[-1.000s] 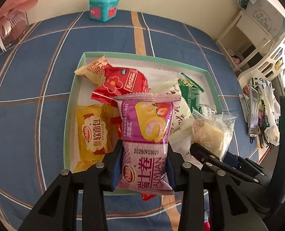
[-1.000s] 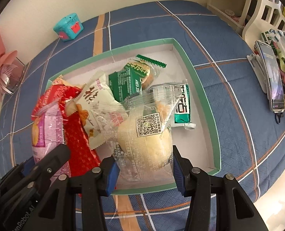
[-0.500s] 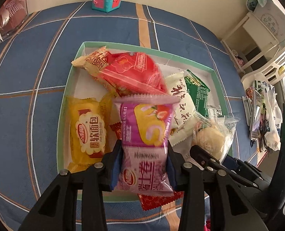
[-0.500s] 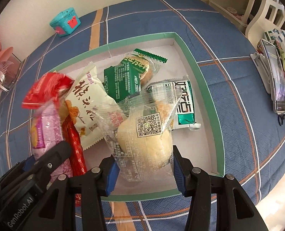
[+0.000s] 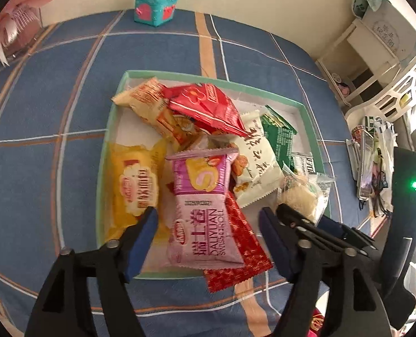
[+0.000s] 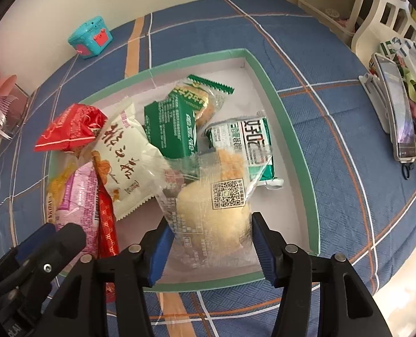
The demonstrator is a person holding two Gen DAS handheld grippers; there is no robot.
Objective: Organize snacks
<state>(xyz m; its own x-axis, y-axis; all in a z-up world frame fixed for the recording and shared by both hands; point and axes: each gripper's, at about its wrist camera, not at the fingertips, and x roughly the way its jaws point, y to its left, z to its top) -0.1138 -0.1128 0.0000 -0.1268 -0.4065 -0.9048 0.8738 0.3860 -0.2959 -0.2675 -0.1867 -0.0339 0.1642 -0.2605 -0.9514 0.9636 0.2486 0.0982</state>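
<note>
Jaws of left gripper [image 5: 208, 221] just opened off pink roll [image 5: 205, 210].

Wall: plain cream [image 5: 264, 5], meeting the far edge of the table.
Table cover: blue cloth [image 6: 334, 129] with white and orange lines crossing in a grid.
Chair: white, with an openwork back [image 6: 388, 14], at the right of the table.
Shelf: pale unit [image 5: 357, 64], its contents too small to tell.
Light: bright daylight at the lower right, perhaps from a window.

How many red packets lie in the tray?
2: one puffed red packet atop the far pile; one flat red packet under the pink packet, overhanging the near rim. Others possibly hidden.
</note>
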